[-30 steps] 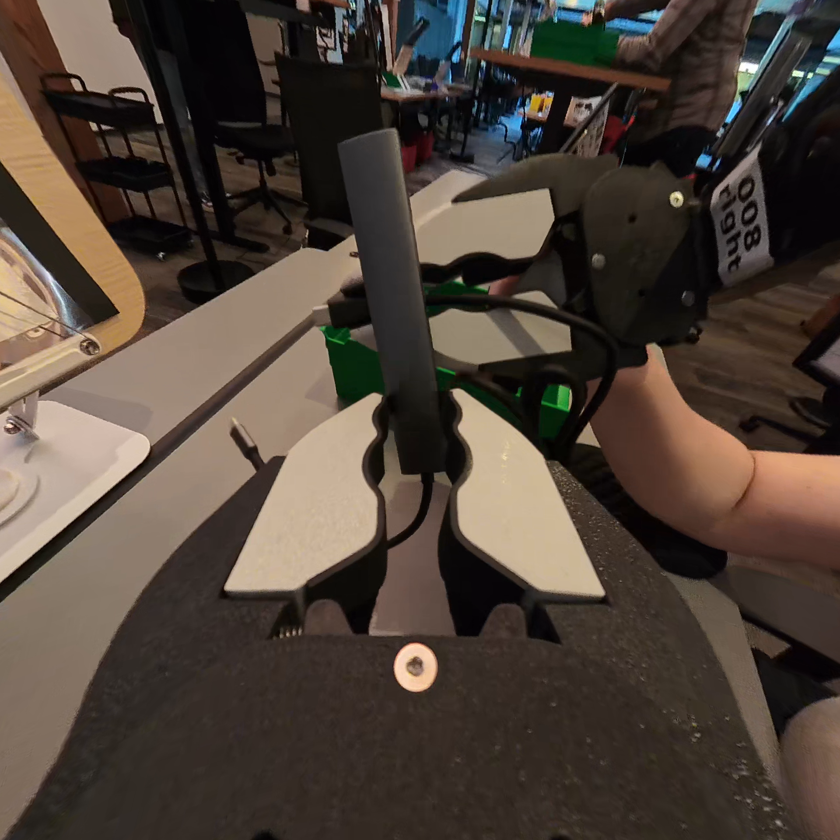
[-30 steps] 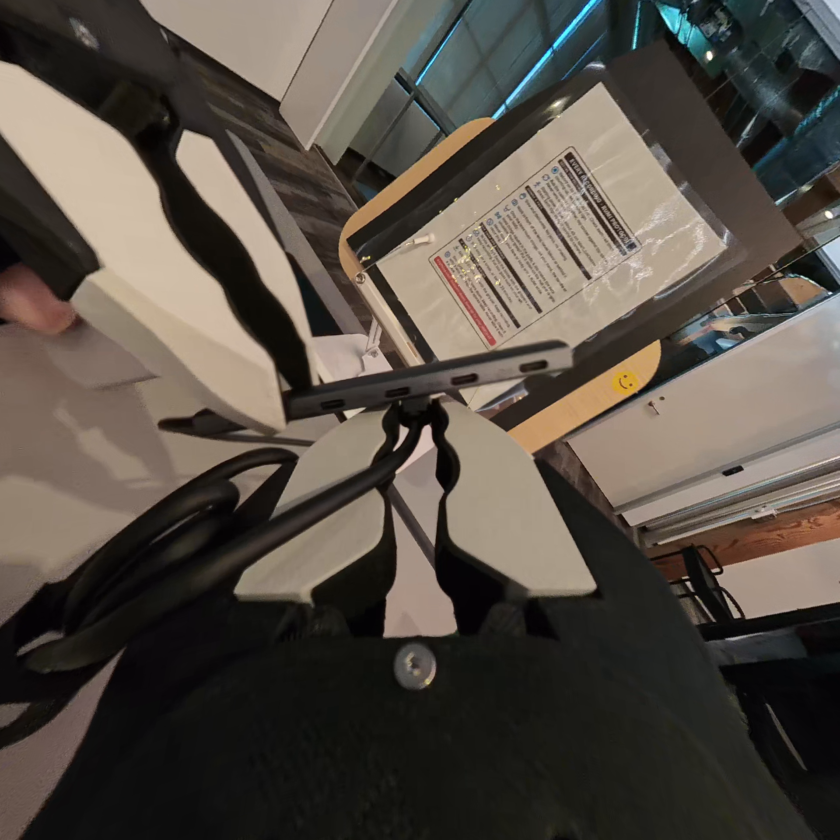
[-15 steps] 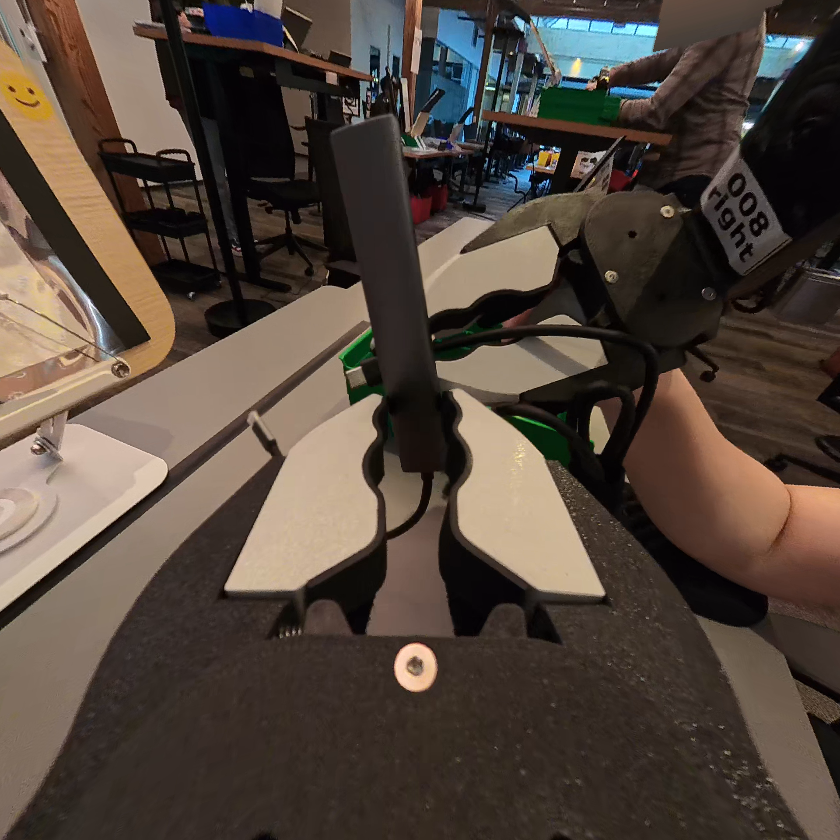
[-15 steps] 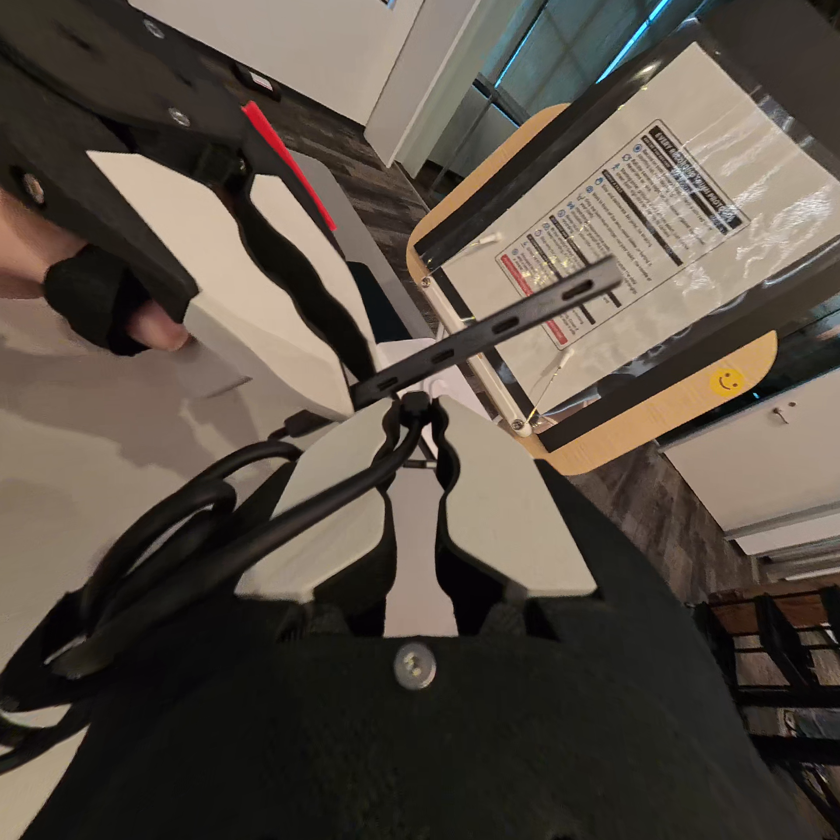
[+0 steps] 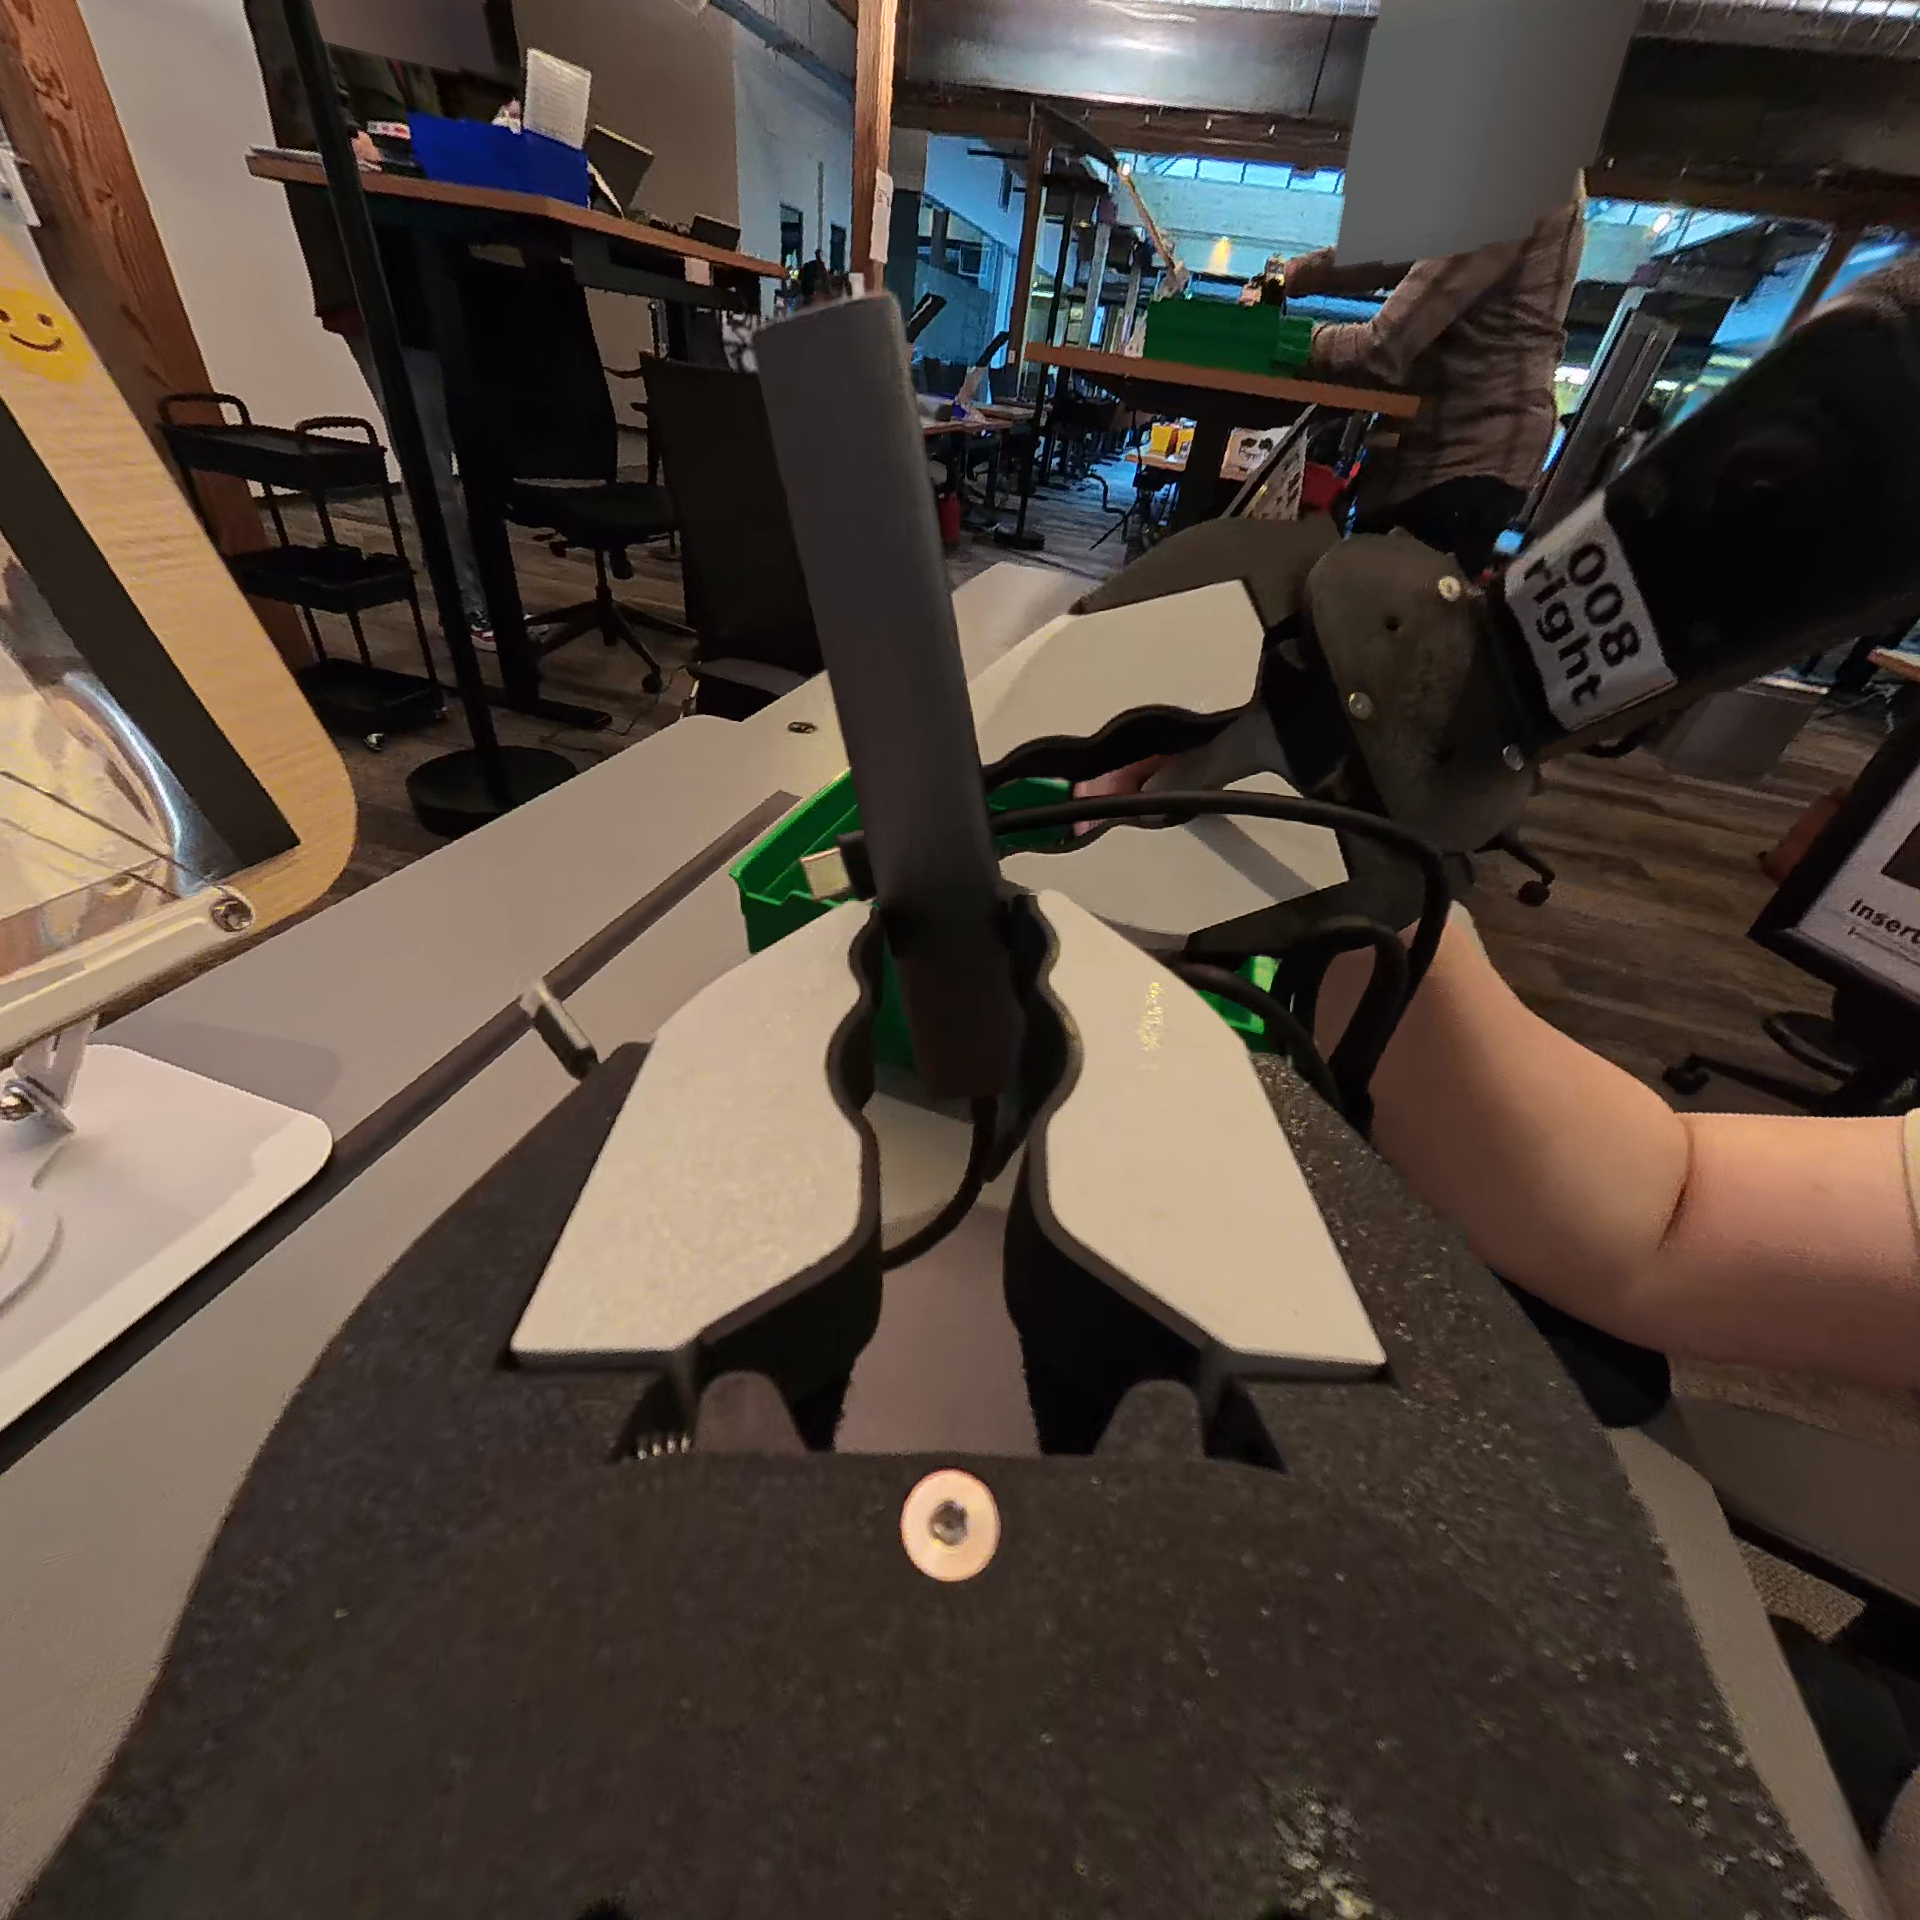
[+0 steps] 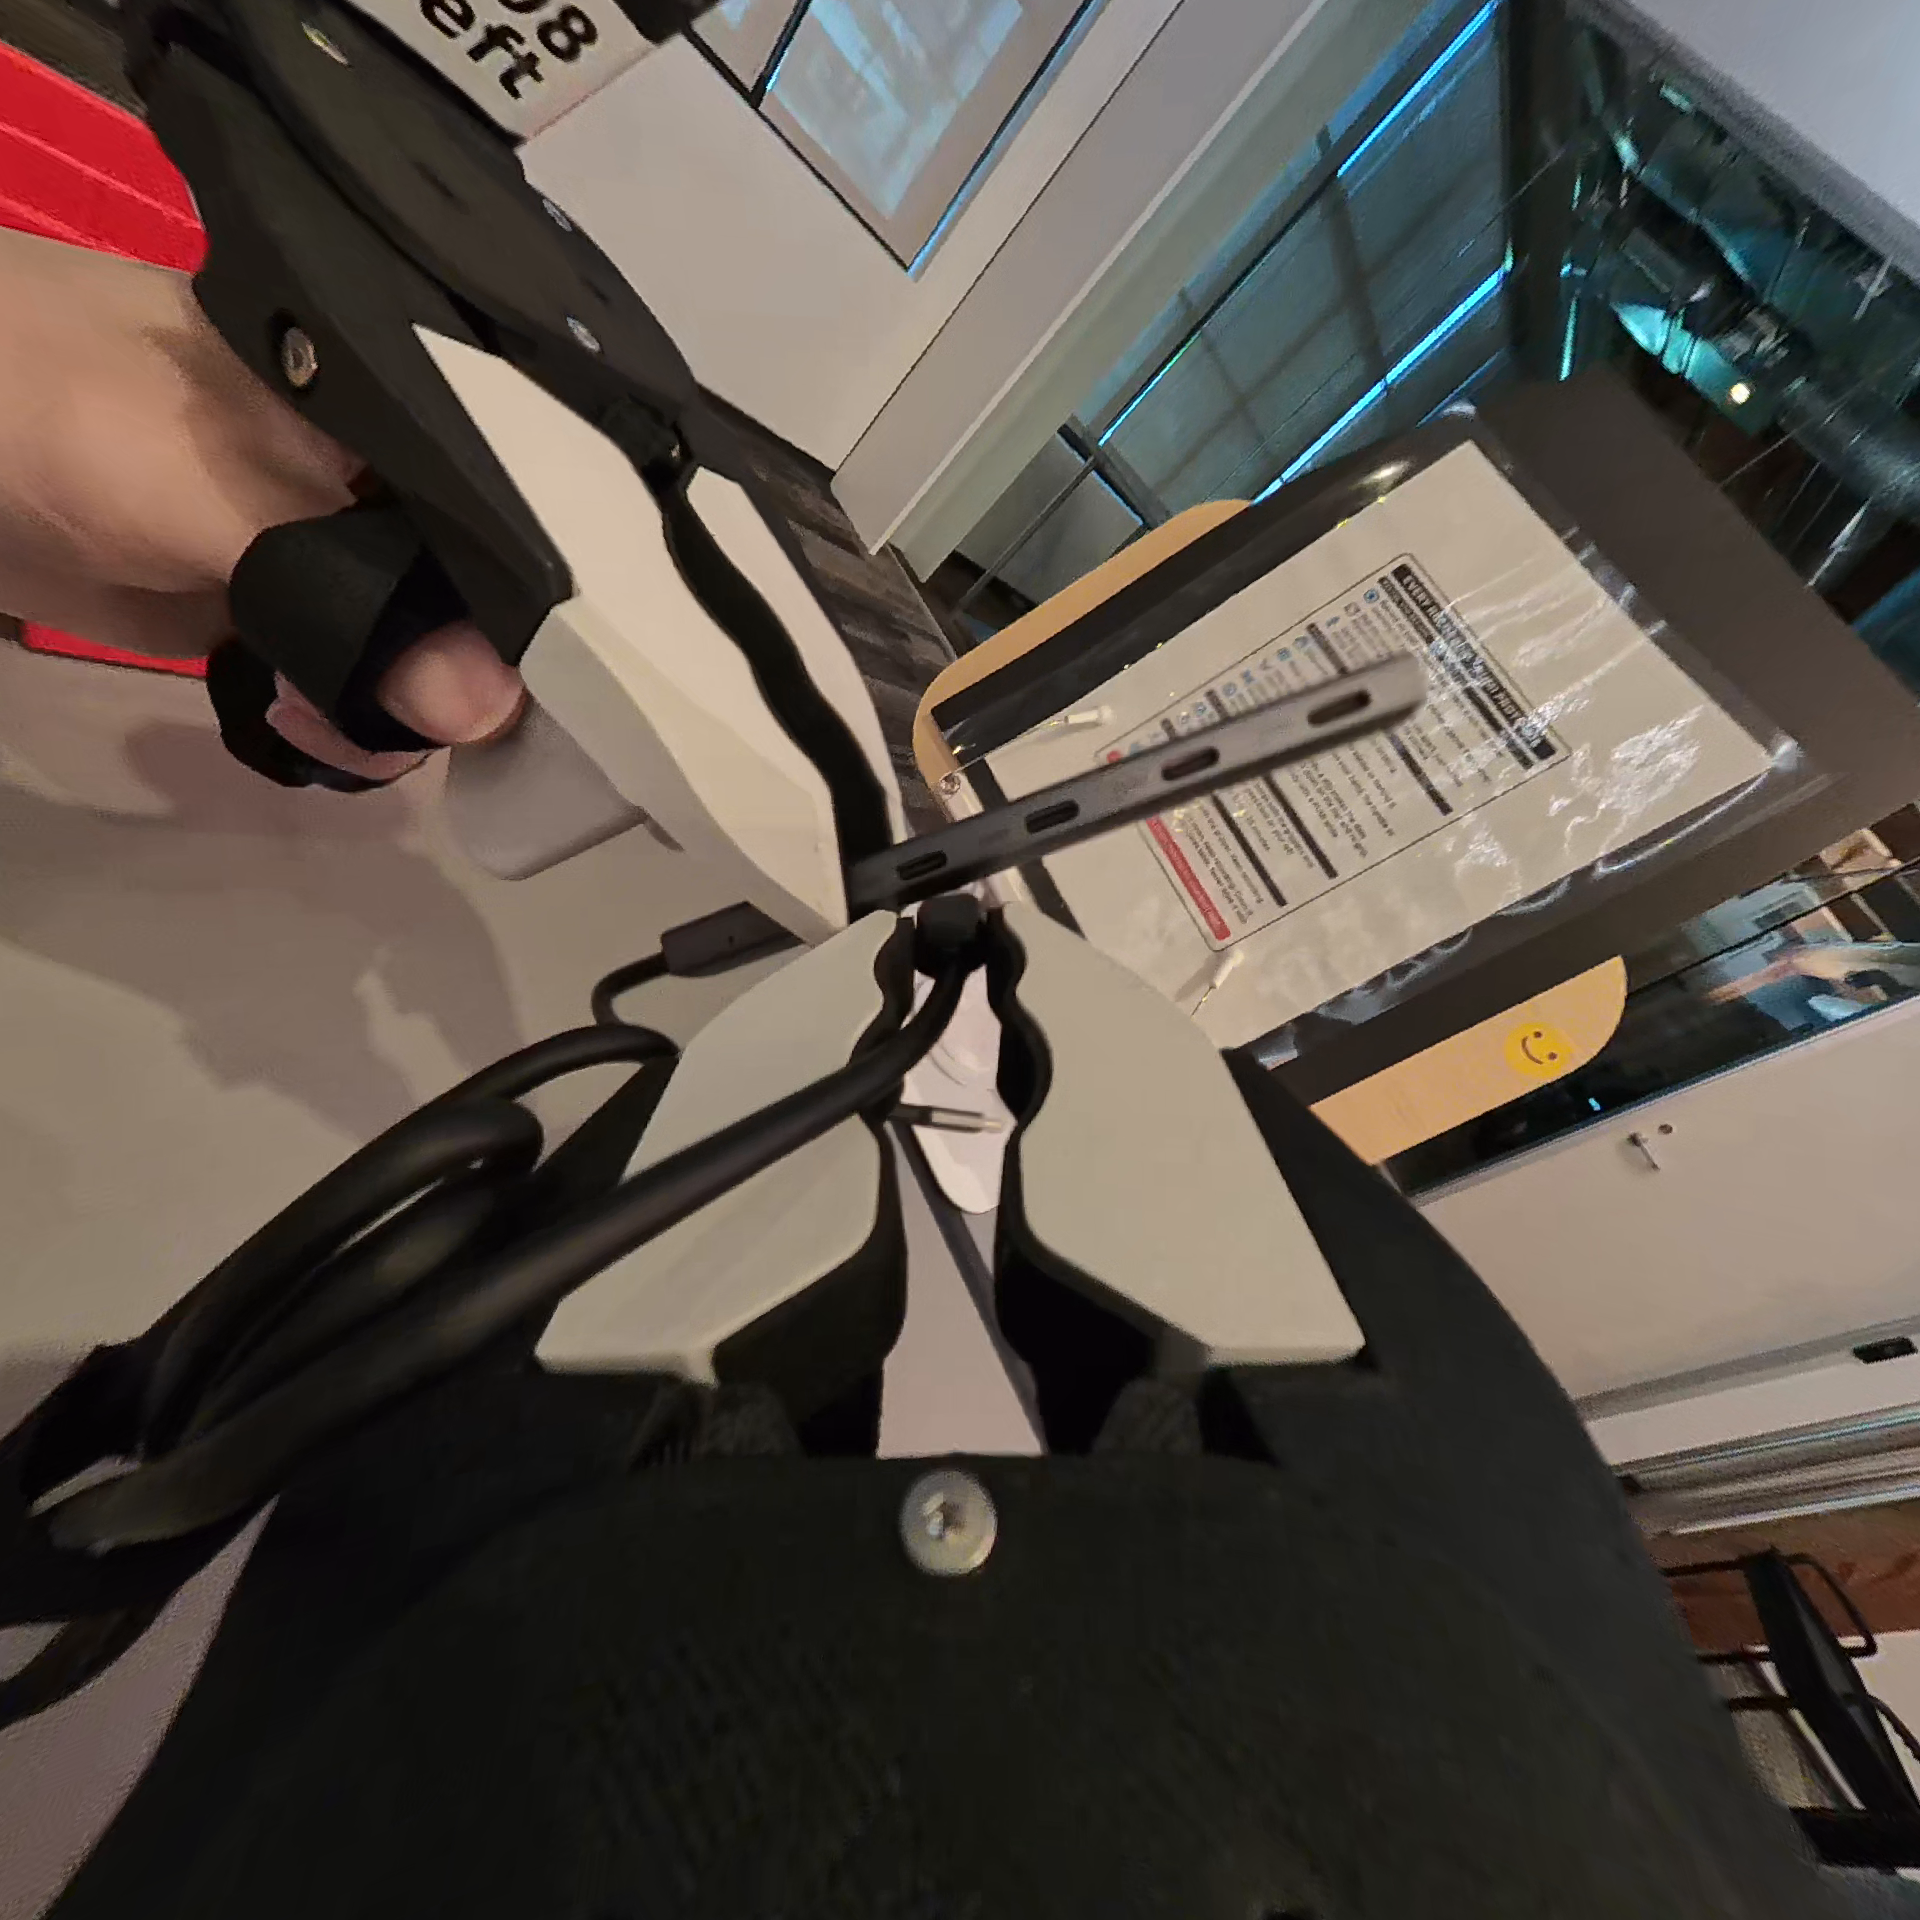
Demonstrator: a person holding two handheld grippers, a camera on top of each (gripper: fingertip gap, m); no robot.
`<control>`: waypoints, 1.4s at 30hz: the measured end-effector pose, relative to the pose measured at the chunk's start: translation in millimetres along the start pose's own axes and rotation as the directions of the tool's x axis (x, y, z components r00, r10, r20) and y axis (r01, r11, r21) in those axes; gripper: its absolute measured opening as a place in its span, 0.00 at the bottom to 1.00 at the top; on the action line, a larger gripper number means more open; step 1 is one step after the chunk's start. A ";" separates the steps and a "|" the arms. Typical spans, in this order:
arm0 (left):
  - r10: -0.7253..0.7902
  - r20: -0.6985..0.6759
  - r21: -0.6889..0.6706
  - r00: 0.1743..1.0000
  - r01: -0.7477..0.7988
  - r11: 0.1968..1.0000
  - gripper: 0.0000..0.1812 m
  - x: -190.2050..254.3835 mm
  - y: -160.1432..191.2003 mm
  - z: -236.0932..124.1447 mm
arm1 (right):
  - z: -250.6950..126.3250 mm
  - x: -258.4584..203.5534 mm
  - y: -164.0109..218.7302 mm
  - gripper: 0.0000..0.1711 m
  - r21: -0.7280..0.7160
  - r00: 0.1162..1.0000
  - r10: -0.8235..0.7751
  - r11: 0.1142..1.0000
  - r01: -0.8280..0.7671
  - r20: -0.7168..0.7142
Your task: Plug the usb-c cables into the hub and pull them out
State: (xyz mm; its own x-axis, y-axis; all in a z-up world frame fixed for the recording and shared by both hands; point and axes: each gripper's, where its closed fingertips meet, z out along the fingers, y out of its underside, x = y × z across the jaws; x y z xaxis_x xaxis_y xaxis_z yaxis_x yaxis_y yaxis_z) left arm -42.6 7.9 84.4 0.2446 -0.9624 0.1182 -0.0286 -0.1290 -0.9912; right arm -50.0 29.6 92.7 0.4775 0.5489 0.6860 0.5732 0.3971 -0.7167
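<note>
My left gripper (image 5: 951,935) is shut on the lower end of the grey hub (image 5: 883,644) and holds it upright above the table. In the right wrist view the hub (image 6: 1164,764) shows its edge with several ports. My right gripper (image 6: 945,925) is shut on a black USB-C cable (image 6: 644,1174) just behind its plug. The plug's silver tip (image 5: 826,875) pokes out past the hub's left side, outside any port. The right gripper's fingers (image 5: 1153,644) reach in from the right. The left gripper's fingers (image 6: 644,665) show at the upper left.
A green bin (image 5: 779,888) sits on the grey table (image 5: 416,935) behind the hub. A sign stand with a white base (image 5: 156,1174) stands at the left. A loose cable plug (image 5: 556,1029) lies near the left gripper. A person's forearm (image 5: 1558,1226) crosses at the right. Left and right tips are no more than a few centimetres apart.
Both grippers have risen and tilted. In the right wrist view the hub has swung from level to slanting up to the right. The plug stays at the hub's side.
</note>
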 end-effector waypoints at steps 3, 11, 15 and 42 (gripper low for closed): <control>-0.038 -0.030 0.030 0.999 0.038 0.999 0.13 1.7 -3.7 -1.5 | -1.6 1.7 -4.8 0.08 0.008 0.998 -0.043 0.999 0.043 -0.036; 0.000 0.013 -0.017 1.000 0.000 1.000 0.12 -1.5 2.6 0.0 | -0.9 2.5 -0.7 0.08 -0.058 0.985 -0.157 0.987 0.152 -0.078; 0.021 0.010 -0.075 1.000 -0.020 0.997 0.12 -0.5 8.4 0.2 | -1.8 0.6 -1.4 0.08 -0.054 0.979 -0.189 0.981 0.185 -0.070; 0.160 0.162 0.053 0.974 -0.171 0.984 0.12 -12.1 -15.0 -11.9 | -31.0 -1.6 -44.2 0.08 -0.008 0.894 -0.413 0.908 0.418 -0.172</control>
State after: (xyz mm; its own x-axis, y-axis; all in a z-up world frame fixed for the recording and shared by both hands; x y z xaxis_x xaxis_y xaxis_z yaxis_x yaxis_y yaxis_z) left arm -56.6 18.6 98.5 0.3907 -0.9190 -0.0532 -0.0183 0.0500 -0.9986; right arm -55.5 -11.7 127.2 0.3053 0.2001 0.9310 0.7254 0.5845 -0.3635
